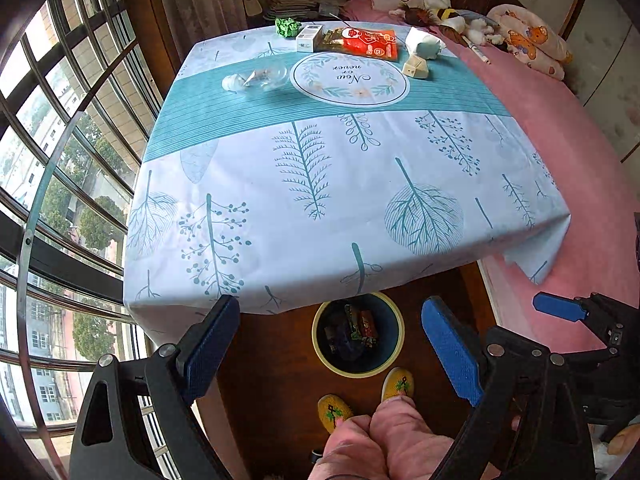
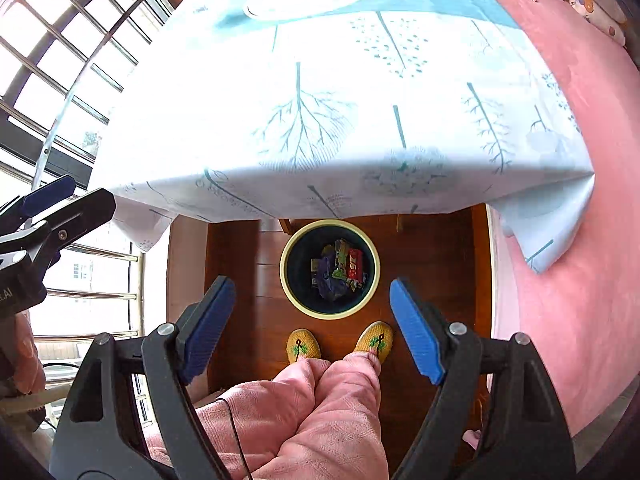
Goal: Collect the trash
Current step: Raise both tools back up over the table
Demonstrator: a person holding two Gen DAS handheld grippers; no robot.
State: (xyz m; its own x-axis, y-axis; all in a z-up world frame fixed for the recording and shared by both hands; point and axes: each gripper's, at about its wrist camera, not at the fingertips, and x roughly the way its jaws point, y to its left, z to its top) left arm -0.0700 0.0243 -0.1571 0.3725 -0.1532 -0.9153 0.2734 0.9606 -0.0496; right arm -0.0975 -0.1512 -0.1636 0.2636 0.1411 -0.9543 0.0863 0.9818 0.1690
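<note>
Sitting on the floor just beyond the desk's (image 1: 320, 168) near edge, the bin (image 2: 330, 270) holds several wrappers (image 2: 340, 268). More trash, including a red packet (image 1: 360, 43), lies along the far edge. Left gripper (image 1: 330, 354) and right gripper (image 2: 312, 326) hover above, fingers spread wide and empty.

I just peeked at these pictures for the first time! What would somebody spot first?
Probably the big tablecloth with blue-green trees, covering the table. At its far end lies a bright red snack packet beside a white box. On the floor by the yellow slippers sits a round bin holding colourful wrappers, between the right gripper's open blue fingers.
</note>
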